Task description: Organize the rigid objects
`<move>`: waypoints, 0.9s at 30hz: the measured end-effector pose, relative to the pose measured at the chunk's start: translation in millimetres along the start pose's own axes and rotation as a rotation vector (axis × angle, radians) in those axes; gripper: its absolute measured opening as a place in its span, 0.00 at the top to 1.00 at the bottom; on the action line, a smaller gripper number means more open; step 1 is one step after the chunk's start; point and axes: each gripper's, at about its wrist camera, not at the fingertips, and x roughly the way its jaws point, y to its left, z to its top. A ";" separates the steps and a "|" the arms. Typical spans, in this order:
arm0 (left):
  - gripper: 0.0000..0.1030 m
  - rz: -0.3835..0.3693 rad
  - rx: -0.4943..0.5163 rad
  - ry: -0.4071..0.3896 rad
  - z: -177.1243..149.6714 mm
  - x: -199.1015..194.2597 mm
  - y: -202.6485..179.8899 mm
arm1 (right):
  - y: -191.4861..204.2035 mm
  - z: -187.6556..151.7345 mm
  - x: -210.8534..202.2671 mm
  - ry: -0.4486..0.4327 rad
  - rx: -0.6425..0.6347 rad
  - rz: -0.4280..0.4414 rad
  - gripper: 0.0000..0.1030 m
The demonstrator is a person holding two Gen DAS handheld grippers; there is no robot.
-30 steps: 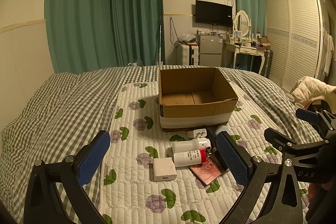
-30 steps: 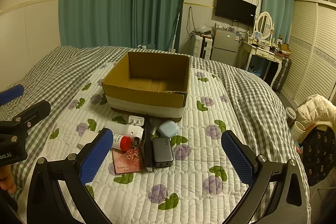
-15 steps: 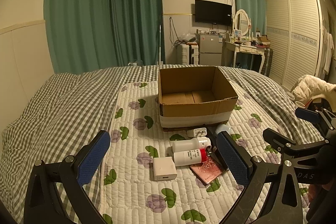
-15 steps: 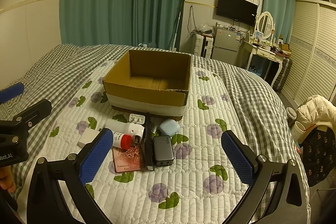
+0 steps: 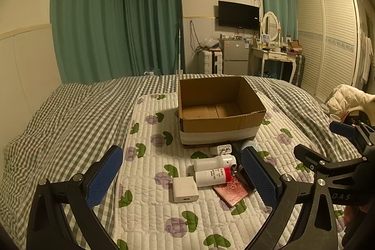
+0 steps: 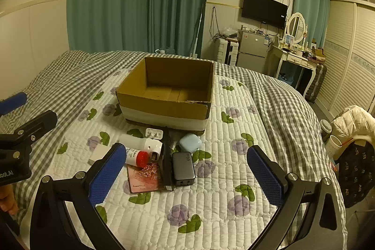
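Fingers spread and empty, left gripper (image 5: 181, 176) and right gripper (image 6: 186, 173) hover over clutter heaped against the empty cardboard box's (image 6: 164, 107) near wall, apparently awaiting sorting.

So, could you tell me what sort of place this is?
Most likely a bedroom: the work happens on a bed, with a dressing table and a wardrobe by the far wall.

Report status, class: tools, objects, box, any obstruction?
Left tool open, right tool open, both holding nothing. Cardboard box holds nothing visible; bottles, chargers, power bank clustered on quilt before it. Nothing blocks the approach.
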 end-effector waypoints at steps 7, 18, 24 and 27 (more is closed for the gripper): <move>0.00 0.004 -0.020 -0.015 4.5 -3.2 4.0 | -1.5 6.0 -3.9 0.004 -0.004 0.005 0.00; 0.00 0.049 -0.057 0.132 -7.4 68.4 8.2 | -7.4 11.1 49.3 0.111 0.001 0.013 0.00; 0.04 0.074 -0.040 0.318 -68.5 128.7 8.1 | -13.9 -4.8 99.4 0.217 0.021 0.016 0.00; 0.10 0.066 -0.027 0.382 -87.9 149.2 5.8 | -15.4 -16.2 120.2 0.272 0.017 0.000 0.00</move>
